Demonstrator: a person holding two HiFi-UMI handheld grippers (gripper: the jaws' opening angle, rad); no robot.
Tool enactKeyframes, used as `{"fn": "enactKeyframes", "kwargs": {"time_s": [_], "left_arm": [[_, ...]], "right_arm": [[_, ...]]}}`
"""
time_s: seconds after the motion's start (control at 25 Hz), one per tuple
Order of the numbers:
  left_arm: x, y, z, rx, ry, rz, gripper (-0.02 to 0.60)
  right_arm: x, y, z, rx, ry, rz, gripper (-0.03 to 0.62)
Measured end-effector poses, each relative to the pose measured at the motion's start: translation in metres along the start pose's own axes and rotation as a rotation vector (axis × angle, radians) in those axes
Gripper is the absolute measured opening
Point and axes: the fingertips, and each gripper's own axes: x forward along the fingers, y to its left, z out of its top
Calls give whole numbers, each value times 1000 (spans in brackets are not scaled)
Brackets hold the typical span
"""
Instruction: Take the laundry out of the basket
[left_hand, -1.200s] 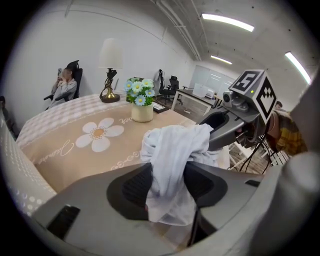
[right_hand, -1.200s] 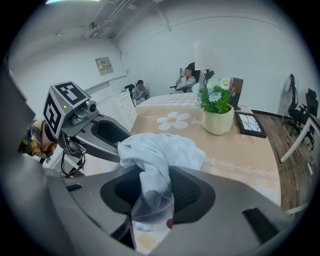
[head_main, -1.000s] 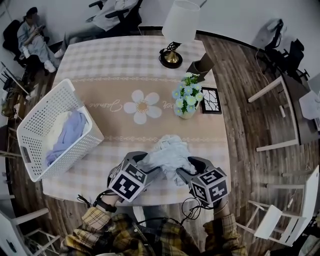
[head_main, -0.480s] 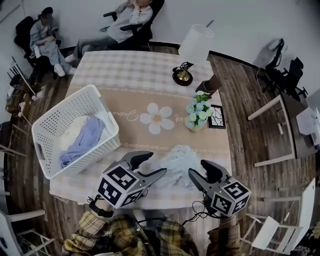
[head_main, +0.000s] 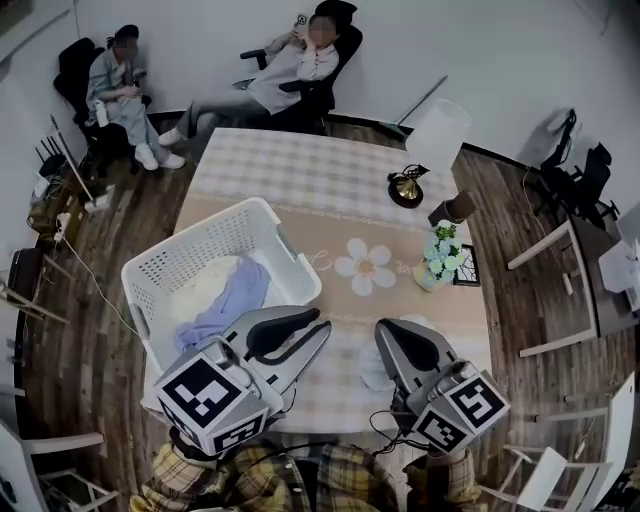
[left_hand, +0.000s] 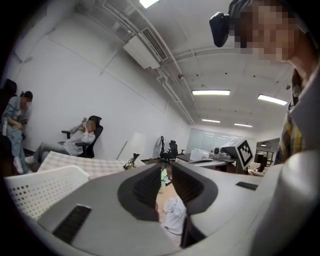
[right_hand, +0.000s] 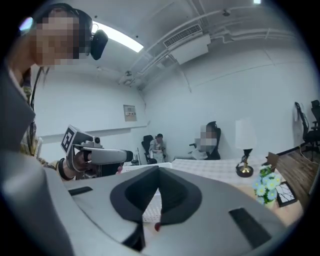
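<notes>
Lavender garment (head_main: 228, 303) and white cloth (head_main: 195, 290) lie in the white basket (head_main: 195, 237), left of centre on the table (head_main: 300, 170). Pale garment (left_hand: 173, 214) on the table, lower centre. Left gripper (head_main: 322, 323): jaws just closing, narrow gap, nothing between. Right gripper (head_main: 385, 335): jaws together, empty.

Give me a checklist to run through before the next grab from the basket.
1. Left gripper empty: ok. Its jaws have just been closing to a narrow gap, with nothing between them.
2. Right gripper empty: ok. Jaws shut on nothing.
3. Jaws wide enough for a grab: not ok, for both.
4. Pale garment lying on the table, clear of both grippers: ok.
5. Laundry to pick in the basket: ok. Lavender cloth and cream cloth inside.
6. Anything under those cloths: cannot tell.
</notes>
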Motion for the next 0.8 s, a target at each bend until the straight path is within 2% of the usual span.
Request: {"fn": "enactKeyframes", "kwargs": {"time_s": [0.04,0.12,0.36,0.56,0.8], "left_arm": [[-12,4,8,7,-21,5,56],[-34,11,19,22,-52,12,25],[-68,21,28,34,-77,-2,17],[-75,18,37,33,-103,2,14],[-68,14,45,41,-118,10,14]], "right_arm": [[9,15,7,-9,-15,13,11],[24,40,18,-21,-41,33,11],[51,90,35,-57,-79,59,9],[51,106,43,-80,-80,67,9],[44,99,49,-79,-86,76,9]]}}
